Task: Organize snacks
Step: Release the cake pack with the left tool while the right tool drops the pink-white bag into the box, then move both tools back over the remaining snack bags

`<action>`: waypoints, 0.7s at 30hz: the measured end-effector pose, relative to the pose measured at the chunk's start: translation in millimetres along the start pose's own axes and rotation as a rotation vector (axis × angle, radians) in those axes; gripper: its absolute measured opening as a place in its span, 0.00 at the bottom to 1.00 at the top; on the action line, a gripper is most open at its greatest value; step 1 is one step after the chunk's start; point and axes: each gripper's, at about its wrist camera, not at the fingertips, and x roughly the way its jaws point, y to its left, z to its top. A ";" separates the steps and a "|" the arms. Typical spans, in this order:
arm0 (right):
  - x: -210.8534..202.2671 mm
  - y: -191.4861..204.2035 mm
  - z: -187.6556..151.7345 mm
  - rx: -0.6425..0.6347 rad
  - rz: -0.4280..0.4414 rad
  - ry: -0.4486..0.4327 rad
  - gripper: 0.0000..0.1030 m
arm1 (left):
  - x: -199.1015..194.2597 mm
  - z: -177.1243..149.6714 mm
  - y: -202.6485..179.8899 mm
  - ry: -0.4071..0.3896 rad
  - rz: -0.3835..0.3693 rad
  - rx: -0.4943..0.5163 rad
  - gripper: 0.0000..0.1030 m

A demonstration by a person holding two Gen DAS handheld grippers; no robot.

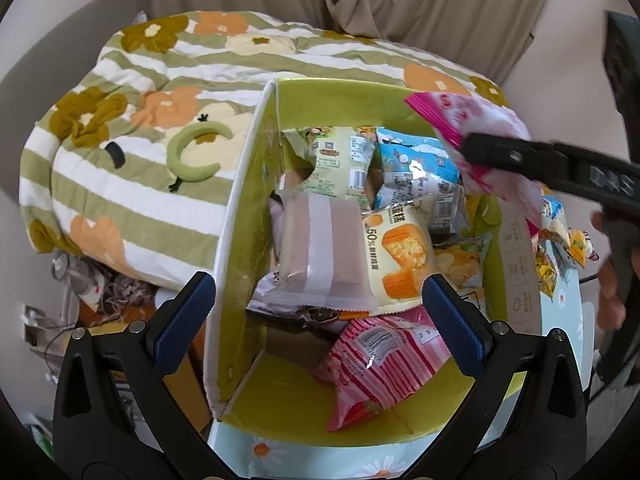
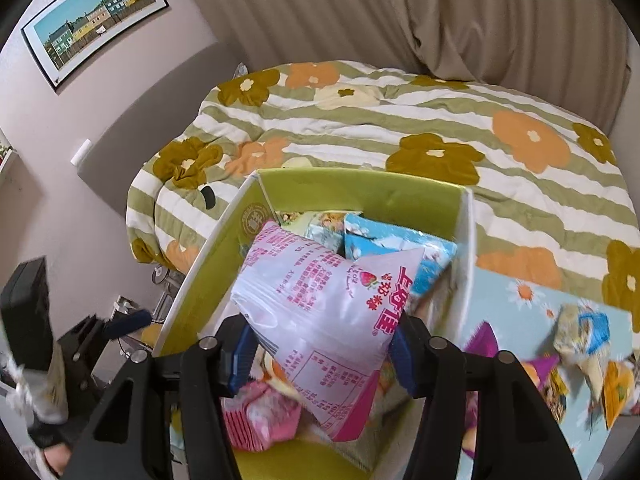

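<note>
A green cardboard box (image 1: 240,216) holds several snack packets, among them a cake packet (image 1: 400,256), a clear-wrapped brown bar (image 1: 320,252) and a pink striped packet (image 1: 384,364). My left gripper (image 1: 316,312) is open and empty, its blue pads either side of the box's left wall and contents. My right gripper (image 2: 320,350) is shut on a white-and-pink strawberry snack bag (image 2: 320,304) and holds it over the box (image 2: 360,192). It shows at the upper right of the left wrist view (image 1: 476,148), with the bag (image 1: 480,120) above the box's right side.
Several loose snack packets (image 2: 580,340) lie on the light blue daisy-print table (image 2: 520,300) right of the box. A striped flower-print quilt (image 2: 400,128) on a bed lies behind. Clutter and cables (image 1: 80,288) sit on the floor at left.
</note>
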 end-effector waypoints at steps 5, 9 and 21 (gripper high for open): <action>15.7 -0.4 5.0 0.013 0.011 -0.028 0.88 | 1.1 -1.5 3.7 0.004 0.017 -0.003 1.00; 10.0 4.8 -3.4 -0.011 0.026 -0.064 0.94 | 2.2 -4.6 4.8 0.008 0.021 -0.006 1.00; -34.1 15.8 -23.1 -0.062 -0.034 -0.093 0.94 | -30.2 -9.8 -4.2 -0.042 0.006 -0.003 1.00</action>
